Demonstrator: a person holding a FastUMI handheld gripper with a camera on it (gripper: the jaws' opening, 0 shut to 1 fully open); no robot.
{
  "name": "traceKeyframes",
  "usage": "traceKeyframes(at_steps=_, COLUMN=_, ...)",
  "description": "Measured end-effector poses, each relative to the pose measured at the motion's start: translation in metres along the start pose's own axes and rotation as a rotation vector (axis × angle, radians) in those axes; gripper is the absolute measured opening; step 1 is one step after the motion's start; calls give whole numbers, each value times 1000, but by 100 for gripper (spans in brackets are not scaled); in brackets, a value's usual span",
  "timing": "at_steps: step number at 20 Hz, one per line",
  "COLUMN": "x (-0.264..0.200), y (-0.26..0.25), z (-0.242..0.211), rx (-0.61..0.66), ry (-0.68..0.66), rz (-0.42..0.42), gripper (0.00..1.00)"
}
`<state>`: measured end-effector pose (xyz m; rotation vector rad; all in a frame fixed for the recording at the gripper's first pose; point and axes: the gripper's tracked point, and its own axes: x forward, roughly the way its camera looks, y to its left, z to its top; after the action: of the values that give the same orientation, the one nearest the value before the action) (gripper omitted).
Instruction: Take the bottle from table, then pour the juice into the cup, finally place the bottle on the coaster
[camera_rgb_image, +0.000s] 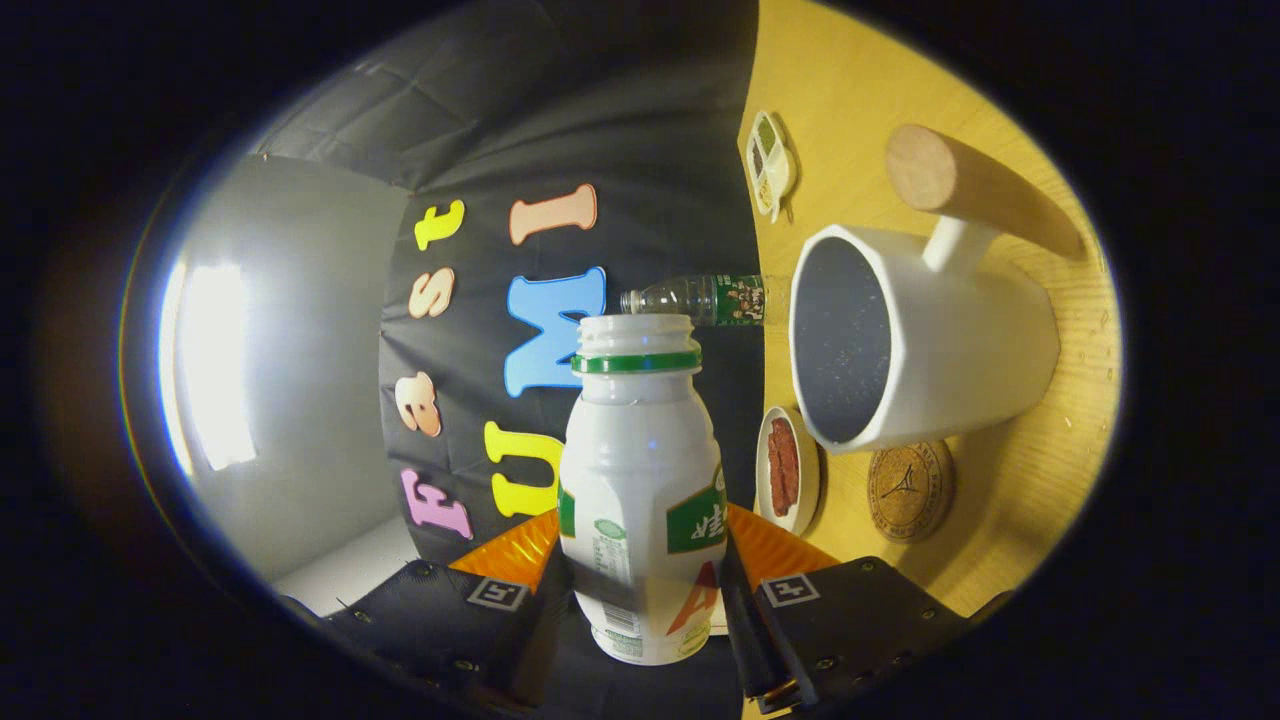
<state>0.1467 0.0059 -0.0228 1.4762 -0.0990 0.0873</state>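
Claw (640, 590) sideways, clamping bottle (640, 480)

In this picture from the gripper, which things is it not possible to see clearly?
- Juice level: the white bottle, held between the jaws of the gripper, is opaque.
- Inside of the cup: too dark to tell whether it holds juice.
- Coaster: partly hidden by the cup.
- Two small dishes: contents too small to identify.
- Clear bottle: its far end is hidden by the cup.

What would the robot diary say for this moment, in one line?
gripper: shut on bottle | bottle: uncapped, tilted toward cup | coaster: bare, beside cup | pour: none seen
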Motion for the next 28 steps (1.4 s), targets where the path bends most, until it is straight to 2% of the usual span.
traceKeyframes(at_steps=9, x=2, y=7, z=0, rx=-394, ry=23, rz=-69, gripper=70)
traceKeyframes(at_steps=17, x=6, y=17, z=-8, rx=-806, ry=49, rz=-123, gripper=70)
traceKeyframes(at_steps=25, x=8, y=11, z=-10, rx=-1336, ry=40, rz=-260, gripper=70)
traceKeyframes(at_steps=28, x=10, y=11, z=-13, rx=-1465, ry=25, rz=-274, gripper=70)
